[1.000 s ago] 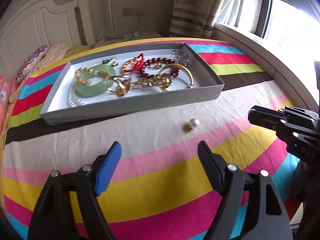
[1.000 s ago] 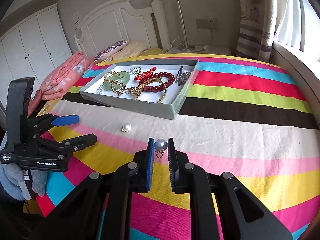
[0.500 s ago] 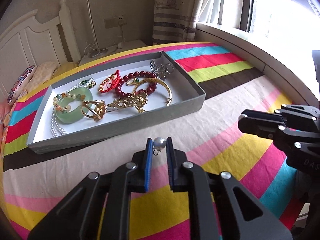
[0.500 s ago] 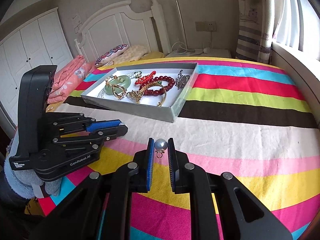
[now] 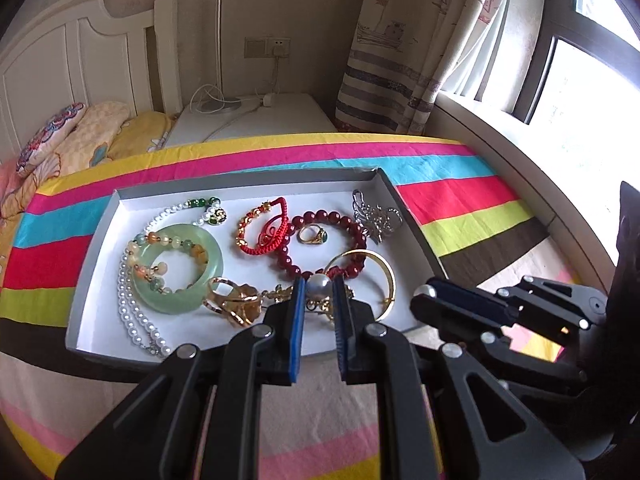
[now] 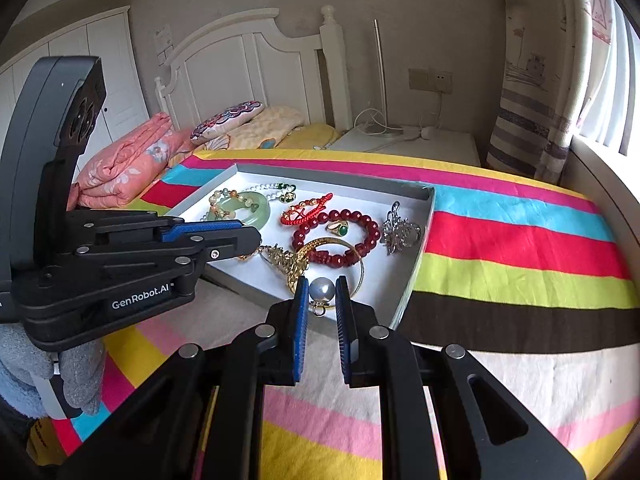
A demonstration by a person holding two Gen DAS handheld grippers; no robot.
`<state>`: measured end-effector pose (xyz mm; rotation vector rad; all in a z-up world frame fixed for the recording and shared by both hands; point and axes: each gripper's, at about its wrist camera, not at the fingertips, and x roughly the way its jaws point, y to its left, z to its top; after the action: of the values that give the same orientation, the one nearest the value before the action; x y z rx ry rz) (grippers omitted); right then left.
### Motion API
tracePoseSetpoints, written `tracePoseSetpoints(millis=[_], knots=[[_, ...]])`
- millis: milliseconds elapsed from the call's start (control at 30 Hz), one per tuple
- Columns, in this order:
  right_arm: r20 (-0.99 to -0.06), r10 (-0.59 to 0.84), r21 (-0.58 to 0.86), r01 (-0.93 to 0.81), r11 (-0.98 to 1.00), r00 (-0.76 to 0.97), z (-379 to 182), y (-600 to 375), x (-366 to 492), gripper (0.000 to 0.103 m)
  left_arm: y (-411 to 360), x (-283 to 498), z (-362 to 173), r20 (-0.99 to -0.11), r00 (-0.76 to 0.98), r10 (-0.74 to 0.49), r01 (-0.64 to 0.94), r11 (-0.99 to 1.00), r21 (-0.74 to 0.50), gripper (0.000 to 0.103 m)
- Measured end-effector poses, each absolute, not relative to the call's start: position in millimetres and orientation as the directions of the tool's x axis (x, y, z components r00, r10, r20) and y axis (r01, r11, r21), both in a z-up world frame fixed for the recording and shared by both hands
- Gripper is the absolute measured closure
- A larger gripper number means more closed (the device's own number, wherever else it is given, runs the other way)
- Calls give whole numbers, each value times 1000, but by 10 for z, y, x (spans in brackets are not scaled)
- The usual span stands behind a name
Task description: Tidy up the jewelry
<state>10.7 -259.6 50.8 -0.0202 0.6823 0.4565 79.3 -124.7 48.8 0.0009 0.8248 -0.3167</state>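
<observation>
A grey jewelry tray (image 5: 96,240) (image 6: 416,276) lies on the striped bed, holding a green jade bangle (image 5: 180,268), red bead bracelet (image 5: 332,224), gold bangle (image 5: 384,276), pearl strand and rings. My left gripper (image 5: 319,286) is shut on a pearl earring (image 5: 319,285), held above the tray's near edge. My right gripper (image 6: 322,290) is shut on a second pearl earring (image 6: 322,291), held above the tray's near corner. Each gripper shows in the other's view, side by side.
The striped bedspread (image 6: 520,248) covers the bed. A white headboard (image 6: 248,68), pillows (image 6: 228,120) and a folded pink quilt (image 6: 124,160) lie at the far left. A white bedside stand (image 5: 256,116), curtain (image 5: 400,60) and window sill (image 5: 520,140) are to the right.
My left gripper closed on the pearl earring that lay on the bedspread, lifted it and carried it over the tray. My right gripper, holding its earring, also moved forward to the tray.
</observation>
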Motion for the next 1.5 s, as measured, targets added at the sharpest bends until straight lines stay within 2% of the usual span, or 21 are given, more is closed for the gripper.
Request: tracePoseSetpoints(millis=[133,367,400,433,500,567,667,700,733,800,1000,1067,1133,1500], knots=[[-640,361,87,-402,911,678,410,-2497,292,90,-1294,956,479,-724,614,-316,277,944,-177,90],[-643,356,74,-408,910,678,397,-2476,385,90,-1430,1029,434,-733,623,-273,275,954,-121,88],[-649,357,74,-411,909,672,386,-2468,396,90,-1428,1022,436,-732,631,-258,265,958,-109,77],[-652,359,75,-415,907,668,383,-2464,399,89,-1422,1007,442,-727,643,-241,252,963,-96,55],[-648,356,72,-411,909,674,389,-2461,384,88,-1372,943,477,-697,685,-213,221,972,-80,38],[-641,364,90,-405,910,675,393,-2484,367,88,-1304,895,505,-683,705,-190,196,978,-70,35],[-645,363,106,-391,914,673,384,-2506,346,86,-1177,789,511,-649,751,-121,134,990,-30,17],[-645,365,113,-388,915,671,383,-2512,336,78,-1127,739,516,-625,776,-89,106,994,-9,11],[-645,368,123,-384,915,670,381,-2513,326,65,-1071,696,520,-604,794,-67,86,996,3,8],[-631,369,136,-371,919,682,396,-2511,298,51,-946,653,523,-587,808,-43,55,998,3,6],[-623,309,144,-283,948,719,409,-2426,322,38,-579,579,503,-529,849,11,-28,999,-24,2],[-610,299,160,-255,953,734,423,-2401,335,37,-509,580,496,-526,850,25,-45,999,-26,2],[-603,284,171,-227,959,746,428,-2382,348,30,-468,578,509,-519,855,16,-41,998,-37,2],[-609,170,139,-107,984,774,404,-2347,376,23,-515,544,461,-523,851,37,-34,999,16,2]])
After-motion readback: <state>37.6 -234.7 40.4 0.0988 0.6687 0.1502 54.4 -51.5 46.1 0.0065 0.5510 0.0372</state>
